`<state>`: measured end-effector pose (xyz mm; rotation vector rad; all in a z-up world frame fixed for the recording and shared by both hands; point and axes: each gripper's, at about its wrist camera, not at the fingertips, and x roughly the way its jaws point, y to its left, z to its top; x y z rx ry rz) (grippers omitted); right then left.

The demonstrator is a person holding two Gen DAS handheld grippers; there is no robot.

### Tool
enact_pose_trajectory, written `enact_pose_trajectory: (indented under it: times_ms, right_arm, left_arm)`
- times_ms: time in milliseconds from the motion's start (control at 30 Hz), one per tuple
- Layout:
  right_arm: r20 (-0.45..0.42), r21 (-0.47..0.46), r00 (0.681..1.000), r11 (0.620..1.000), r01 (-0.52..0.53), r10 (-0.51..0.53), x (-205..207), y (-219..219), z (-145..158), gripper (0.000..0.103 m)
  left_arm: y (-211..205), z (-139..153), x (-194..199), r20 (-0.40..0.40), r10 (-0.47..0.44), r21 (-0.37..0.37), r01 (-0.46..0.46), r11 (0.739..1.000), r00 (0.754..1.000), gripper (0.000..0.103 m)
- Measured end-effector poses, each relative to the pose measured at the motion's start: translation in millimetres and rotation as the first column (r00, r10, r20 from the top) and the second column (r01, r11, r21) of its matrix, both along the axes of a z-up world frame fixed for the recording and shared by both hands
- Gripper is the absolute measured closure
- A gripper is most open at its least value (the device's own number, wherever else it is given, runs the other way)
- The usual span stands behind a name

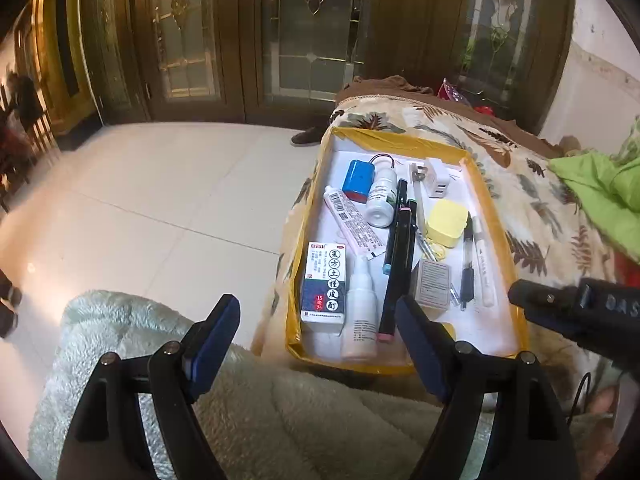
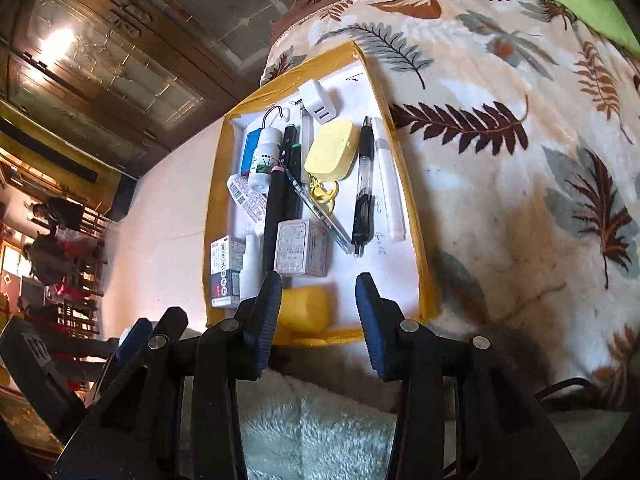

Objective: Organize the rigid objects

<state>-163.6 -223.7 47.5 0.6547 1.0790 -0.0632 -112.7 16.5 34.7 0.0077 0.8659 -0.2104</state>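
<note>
Yellow-rimmed tray (image 1: 500, 216) of pens, bottles and boxes sits on leaf-print blanket (image 2: 500, 160), tiled floor (image 1: 160, 200) beside. Left gripper (image 1: 316, 320) fingers wide open, empty; right gripper (image 2: 318, 292) fingers apart, empty.

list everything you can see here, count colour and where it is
tray: 1, yellow rim, white floor, on the leaf-print blanket
medicine box: 1, white and dark blue, tray's near left corner
spray bottle: 1, white, beside the medicine box
battery pack: 1, blue, far left of tray
pill bottle: 1, white, beside the battery pack
charger: 1, white, far end of tray
yellow case: 1, centre right of tray
left hand-held gripper: black, blue pads, open, empty
right hand-held gripper: same, open, empty
</note>
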Motion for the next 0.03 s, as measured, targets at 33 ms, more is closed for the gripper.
enact_pose_trajectory:
  times_ms: [33]
  right_arm:
    - [-0.006, 0.002, 1.0, 1.0, -0.001, 0.001, 1.1, -0.6, -1.3, 0.065]
  left_arm:
    - [-1.7, 0.7, -1.8, 0.006, -0.006, 0.007, 0.006, 1.0, 1.0, 0.023]
